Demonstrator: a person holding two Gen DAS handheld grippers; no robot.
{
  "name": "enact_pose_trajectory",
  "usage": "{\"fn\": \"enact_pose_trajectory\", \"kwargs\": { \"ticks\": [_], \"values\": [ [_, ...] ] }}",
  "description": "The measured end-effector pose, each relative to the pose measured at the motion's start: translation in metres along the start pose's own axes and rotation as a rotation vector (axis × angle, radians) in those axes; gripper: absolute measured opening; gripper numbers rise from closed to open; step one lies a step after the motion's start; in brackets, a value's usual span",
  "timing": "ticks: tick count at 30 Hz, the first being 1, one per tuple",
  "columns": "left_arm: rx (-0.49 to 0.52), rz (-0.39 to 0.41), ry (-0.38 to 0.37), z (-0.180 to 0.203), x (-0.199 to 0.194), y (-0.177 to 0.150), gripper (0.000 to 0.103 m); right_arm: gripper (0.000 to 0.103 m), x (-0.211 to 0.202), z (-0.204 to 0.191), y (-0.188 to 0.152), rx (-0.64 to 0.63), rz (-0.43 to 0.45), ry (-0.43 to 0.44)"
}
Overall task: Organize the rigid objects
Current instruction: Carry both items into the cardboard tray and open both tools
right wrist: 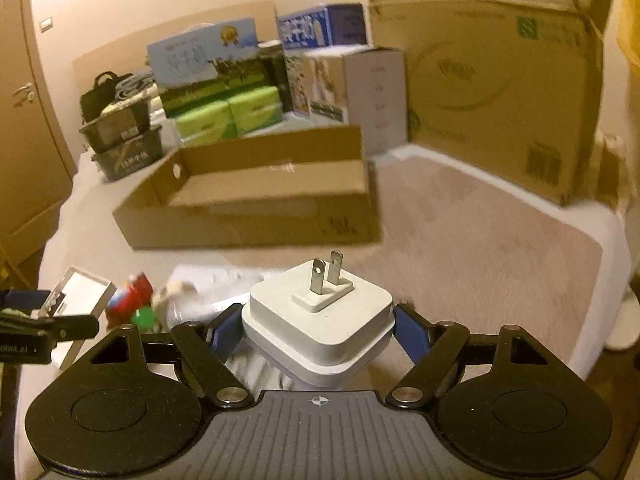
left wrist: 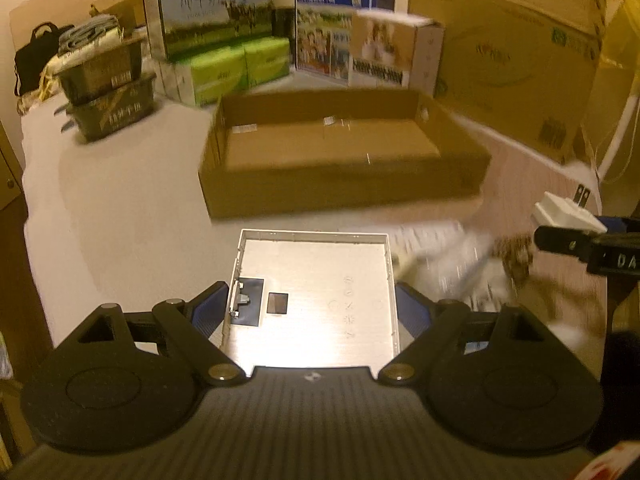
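My left gripper (left wrist: pixel 312 302) is shut on a flat square silver plate (left wrist: pixel 320 264) with a raised rim. Its blue pads press on the plate's two side edges, and the plate is held above the white bed. My right gripper (right wrist: pixel 318 332) is shut on a white plug adapter (right wrist: pixel 348 316) whose two metal prongs (right wrist: pixel 326 276) point up and away. The same adapter (left wrist: pixel 560 210) shows at the right edge of the left wrist view. A shallow open cardboard tray (left wrist: pixel 340 188), also (right wrist: pixel 248 220), lies ahead of both grippers and has nothing in it.
Milk cartons (left wrist: pixel 212 12) and green boxes (left wrist: pixel 224 72) line the back. Dark crates (left wrist: pixel 112 100) stand at the back left and a big cardboard box (right wrist: pixel 500 92) at the right. Small red and green items (right wrist: pixel 136 300) lie below. A pink blanket (right wrist: pixel 480 240) covers the right side.
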State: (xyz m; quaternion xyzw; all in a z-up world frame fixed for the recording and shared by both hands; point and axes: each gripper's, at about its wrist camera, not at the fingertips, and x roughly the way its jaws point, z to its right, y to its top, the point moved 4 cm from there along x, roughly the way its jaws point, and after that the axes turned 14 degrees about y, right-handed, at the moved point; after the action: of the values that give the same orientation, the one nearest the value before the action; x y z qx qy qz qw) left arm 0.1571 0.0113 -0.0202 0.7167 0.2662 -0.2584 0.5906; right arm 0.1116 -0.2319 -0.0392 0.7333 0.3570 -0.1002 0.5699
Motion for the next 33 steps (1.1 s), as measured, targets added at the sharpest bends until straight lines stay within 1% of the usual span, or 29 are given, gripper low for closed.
{"fn": "enact_pose_trajectory", "kwargs": {
  "ticks": [4, 5, 8, 14, 18, 21, 23, 27, 30, 33],
  "values": [
    [-0.016, 0.041, 0.012, -0.007, 0.019, 0.043, 0.086, 0.079, 0.020, -0.002, 0.030, -0.030, 0.021, 0.017],
    [-0.019, 0.043, 0.012, -0.008, 0.023, 0.047, 0.086, 0.079, 0.025, -0.001, 0.037, -0.034, 0.027, 0.020],
    [-0.039, 0.056, 0.017, -0.013, 0.048, 0.077, 0.086, 0.079, 0.046, 0.003, 0.063, -0.055, 0.048, 0.021],
    [-0.054, 0.055, 0.025, -0.016, 0.098, 0.110, 0.086, 0.079, 0.091, 0.022, 0.103, -0.099, 0.065, -0.012],
    [-0.046, 0.051, 0.034, -0.013, 0.122, 0.117, 0.086, 0.079, 0.119, 0.039, 0.113, -0.105, 0.048, -0.039],
    [-0.044, 0.028, 0.036, -0.012, 0.143, 0.118, 0.086, 0.079, 0.138, 0.050, 0.116, -0.113, 0.030, -0.067],
    [-0.049, 0.010, 0.037, -0.012, 0.156, 0.116, 0.086, 0.079, 0.148, 0.054, 0.115, -0.112, 0.015, -0.067],
    [-0.046, 0.003, 0.043, -0.011, 0.166, 0.113, 0.086, 0.079, 0.159, 0.056, 0.110, -0.117, -0.006, -0.065],
    [-0.039, -0.017, 0.036, -0.011, 0.173, 0.111, 0.087, 0.079, 0.163, 0.055, 0.108, -0.129, -0.003, -0.063],
    [-0.066, -0.012, 0.056, -0.016, 0.170, 0.111, 0.092, 0.080, 0.166, 0.054, 0.108, -0.127, -0.004, -0.056]
  ]
}}
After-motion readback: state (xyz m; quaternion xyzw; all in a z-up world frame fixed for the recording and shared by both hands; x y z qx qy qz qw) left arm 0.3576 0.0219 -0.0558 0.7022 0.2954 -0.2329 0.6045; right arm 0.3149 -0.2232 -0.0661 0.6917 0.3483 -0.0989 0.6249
